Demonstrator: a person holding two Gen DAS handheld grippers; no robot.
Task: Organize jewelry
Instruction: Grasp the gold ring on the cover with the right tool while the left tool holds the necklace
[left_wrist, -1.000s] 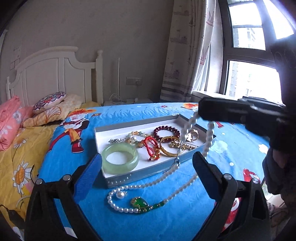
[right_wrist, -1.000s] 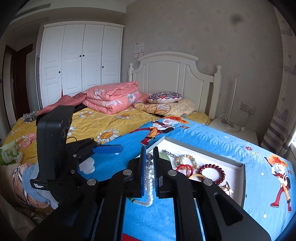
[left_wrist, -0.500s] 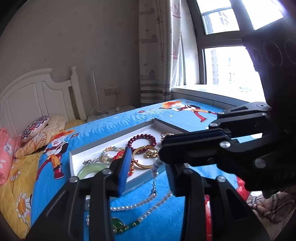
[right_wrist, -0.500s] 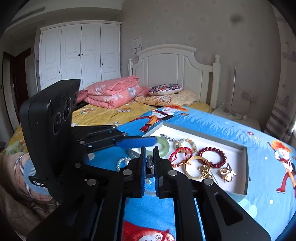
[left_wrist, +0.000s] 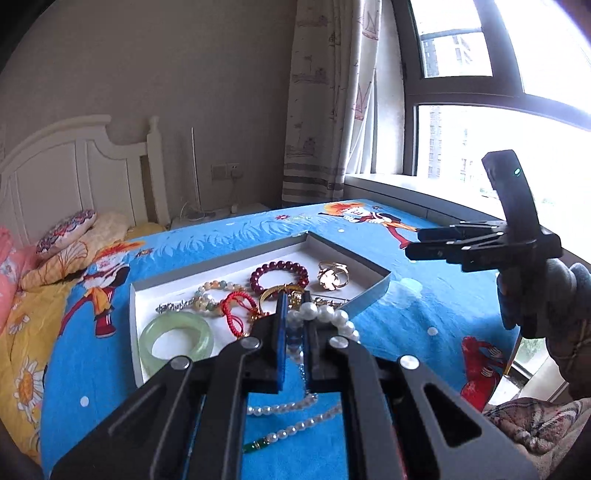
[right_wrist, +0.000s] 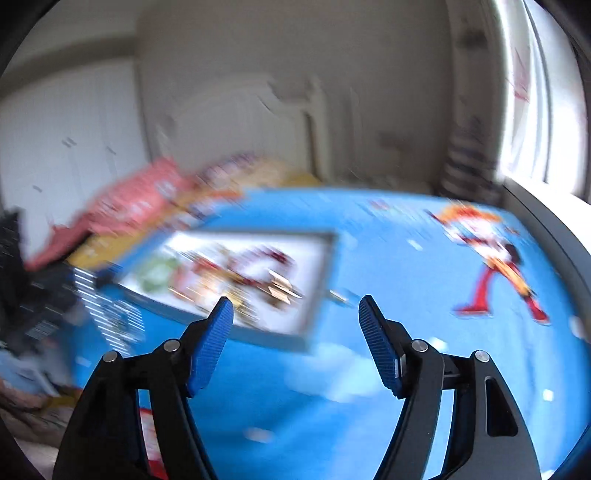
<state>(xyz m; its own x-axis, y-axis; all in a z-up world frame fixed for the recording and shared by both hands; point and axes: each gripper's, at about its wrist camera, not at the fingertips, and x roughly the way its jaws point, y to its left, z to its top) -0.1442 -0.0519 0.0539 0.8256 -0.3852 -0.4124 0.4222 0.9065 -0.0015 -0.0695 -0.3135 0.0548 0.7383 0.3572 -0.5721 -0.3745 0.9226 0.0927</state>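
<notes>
In the left wrist view my left gripper (left_wrist: 294, 306) is shut on a white pearl necklace (left_wrist: 325, 315). The strand hangs down to the blue bedspread, where its green pendant (left_wrist: 255, 446) lies. Just beyond is a shallow grey-rimmed tray (left_wrist: 373, 293) holding a green jade bangle (left_wrist: 176, 341), a dark red bead bracelet (left_wrist: 279, 275), a red cord bracelet (left_wrist: 236, 306), gold pieces and a gold ring (left_wrist: 332, 278). My right gripper (left_wrist: 410, 245) shows at the right, away from the tray. In the blurred right wrist view it (right_wrist: 295, 314) is open and empty, with the tray (right_wrist: 306, 332) ahead.
The blue cartoon bedspread (left_wrist: 406, 332) covers the bed. A white headboard (left_wrist: 74, 173), pillows (left_wrist: 66, 229) and pink bedding (right_wrist: 140, 199) lie at the far end. A window (left_wrist: 498, 129) and curtain (left_wrist: 325, 110) are at the right, beyond the bed's edge.
My left gripper has closed on the pearl necklace. My right gripper has opened, let the necklace go and swung away to the right; its view is now motion-blurred.
</notes>
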